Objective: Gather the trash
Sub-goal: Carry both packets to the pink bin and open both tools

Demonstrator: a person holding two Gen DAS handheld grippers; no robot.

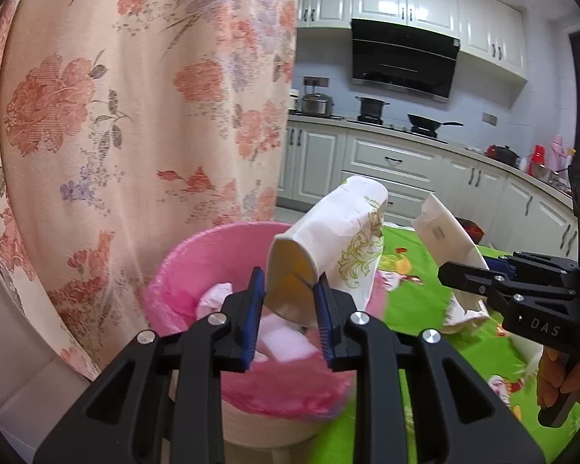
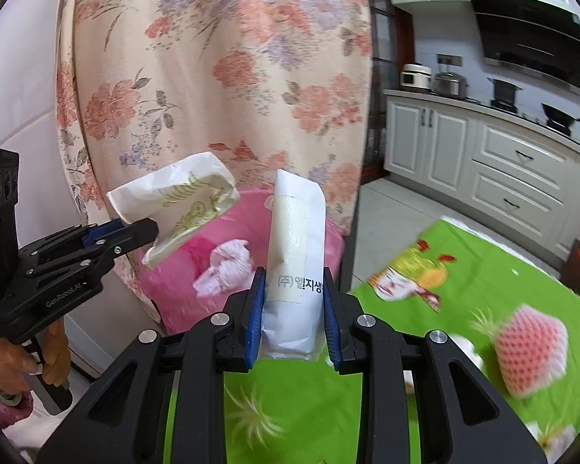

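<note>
My left gripper [image 1: 288, 301] is shut on a crushed white paper cup [image 1: 328, 243] with a gold pattern and holds it over the pink-lined trash bin [image 1: 197, 266]. The cup also shows in the right wrist view [image 2: 181, 201], as does the bin [image 2: 247, 208]. My right gripper [image 2: 294, 309] is shut on a white paper packet [image 2: 295, 266] with printed text, held upright beside the bin. The packet shows in the left wrist view [image 1: 444, 236] too, pinched by the right gripper [image 1: 464, 274]. Crumpled paper [image 2: 224, 266] lies inside the bin.
A green patterned tablecloth [image 2: 444, 282] covers the table to the right of the bin. A pink foam fruit net [image 2: 529, 348] lies on it. A floral curtain [image 1: 135, 96] hangs behind the bin. Kitchen cabinets [image 1: 386, 158] stand beyond.
</note>
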